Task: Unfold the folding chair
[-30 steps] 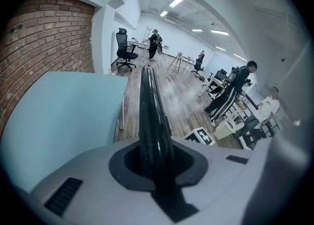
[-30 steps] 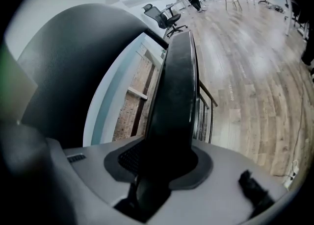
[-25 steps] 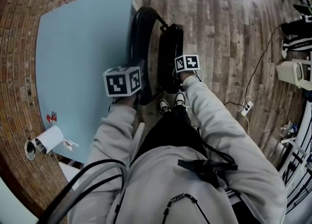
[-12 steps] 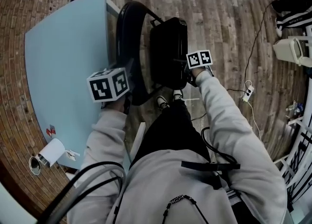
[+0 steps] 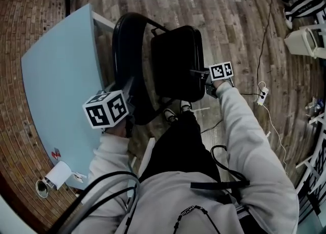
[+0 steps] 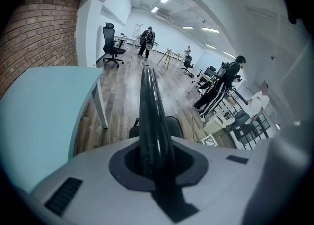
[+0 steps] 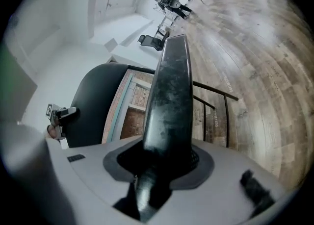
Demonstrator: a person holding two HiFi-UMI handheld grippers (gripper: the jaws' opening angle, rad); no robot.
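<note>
The black folding chair with metal frame and padded seat stands on the wood-plank floor just beside the pale blue desk, a gap showing between seat and curved backrest. The left tool is clamped nearly closed on the backrest's thin rim. The right tool, jaws set wider, grips the seat's thicker edge.

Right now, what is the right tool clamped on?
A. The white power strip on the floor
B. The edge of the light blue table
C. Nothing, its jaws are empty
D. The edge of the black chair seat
D: in the right gripper view the right tool has its jaws pressed on the black chair seat, whose padded edge runs straight up from between them.
</note>
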